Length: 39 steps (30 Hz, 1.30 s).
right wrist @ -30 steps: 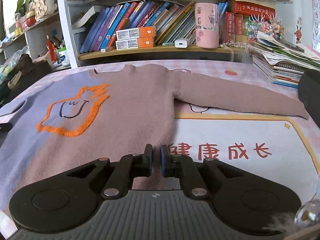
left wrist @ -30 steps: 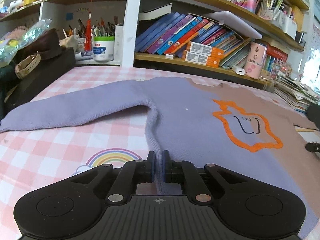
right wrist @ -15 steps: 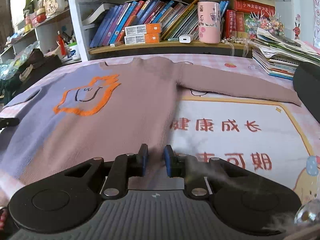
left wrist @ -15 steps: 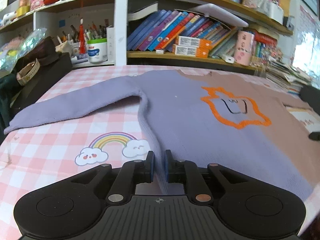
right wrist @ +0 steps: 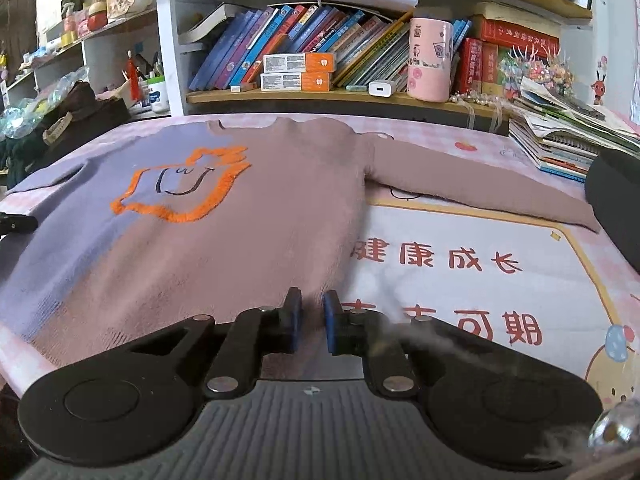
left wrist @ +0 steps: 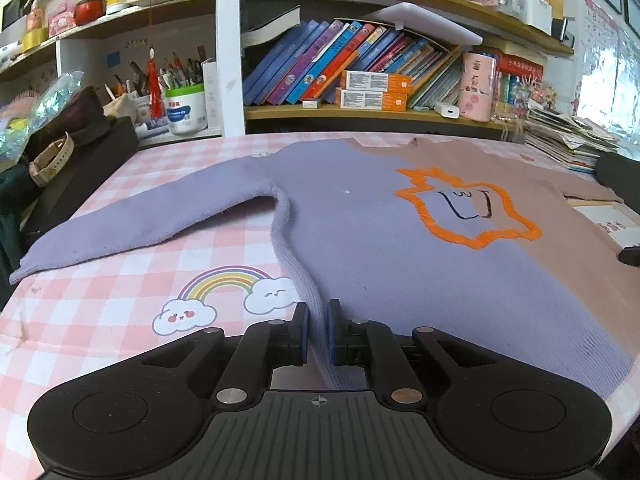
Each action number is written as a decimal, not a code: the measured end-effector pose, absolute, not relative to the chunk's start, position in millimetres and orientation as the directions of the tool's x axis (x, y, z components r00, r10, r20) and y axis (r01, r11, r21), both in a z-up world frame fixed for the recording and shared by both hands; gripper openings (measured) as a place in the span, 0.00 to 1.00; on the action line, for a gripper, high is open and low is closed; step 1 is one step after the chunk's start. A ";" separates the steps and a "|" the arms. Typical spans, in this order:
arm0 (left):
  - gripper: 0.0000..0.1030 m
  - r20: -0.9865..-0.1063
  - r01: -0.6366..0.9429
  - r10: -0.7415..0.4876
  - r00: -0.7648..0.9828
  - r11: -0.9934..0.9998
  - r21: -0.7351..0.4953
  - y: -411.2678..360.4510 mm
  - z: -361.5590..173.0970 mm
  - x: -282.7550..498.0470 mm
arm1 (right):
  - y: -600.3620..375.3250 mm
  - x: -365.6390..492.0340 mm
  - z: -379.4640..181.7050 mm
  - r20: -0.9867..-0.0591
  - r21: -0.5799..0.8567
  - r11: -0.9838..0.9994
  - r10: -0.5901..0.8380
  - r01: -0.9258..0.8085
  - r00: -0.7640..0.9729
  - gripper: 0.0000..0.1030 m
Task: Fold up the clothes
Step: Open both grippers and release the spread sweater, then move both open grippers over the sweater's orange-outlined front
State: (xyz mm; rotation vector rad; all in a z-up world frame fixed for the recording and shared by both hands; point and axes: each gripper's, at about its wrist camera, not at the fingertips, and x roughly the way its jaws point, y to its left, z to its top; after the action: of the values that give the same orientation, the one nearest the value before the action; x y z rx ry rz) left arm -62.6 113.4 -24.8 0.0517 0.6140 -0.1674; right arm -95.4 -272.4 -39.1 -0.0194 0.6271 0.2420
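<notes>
A knit sweater (left wrist: 360, 240), lilac on one half and dusty pink on the other with an orange outline figure, lies flat on the table, sleeves spread out. It also shows in the right wrist view (right wrist: 248, 232). My left gripper (left wrist: 315, 332) is shut on the sweater's lilac bottom hem at its side seam. My right gripper (right wrist: 308, 322) has its jaws slightly apart around the pink bottom hem corner, and I cannot tell whether it still holds the cloth.
The table has a pink checked cover (left wrist: 100, 300) and a mat with red characters (right wrist: 460, 280). Bookshelves (left wrist: 360, 80) stand behind. A dark bag (left wrist: 72, 152) sits left, stacked booklets (right wrist: 560, 148) and a black object (right wrist: 616, 200) right.
Both grippers have drawn back toward the near table edge, pulling the sweater's hem flatter. The right jaws have opened a little.
</notes>
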 end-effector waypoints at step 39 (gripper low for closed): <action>0.92 -0.392 0.176 -0.110 0.913 0.975 0.135 88.7 7.6 -95.1 | -191.7 -93.8 -0.9 -0.467 -0.101 0.880 0.371 -0.465 0.803 0.80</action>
State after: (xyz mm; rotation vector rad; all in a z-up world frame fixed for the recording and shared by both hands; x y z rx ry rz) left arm -95.1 88.7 7.6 0.1694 0.3926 -0.1479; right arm -93.8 -191.7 -0.9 -0.2153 0.4541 0.4511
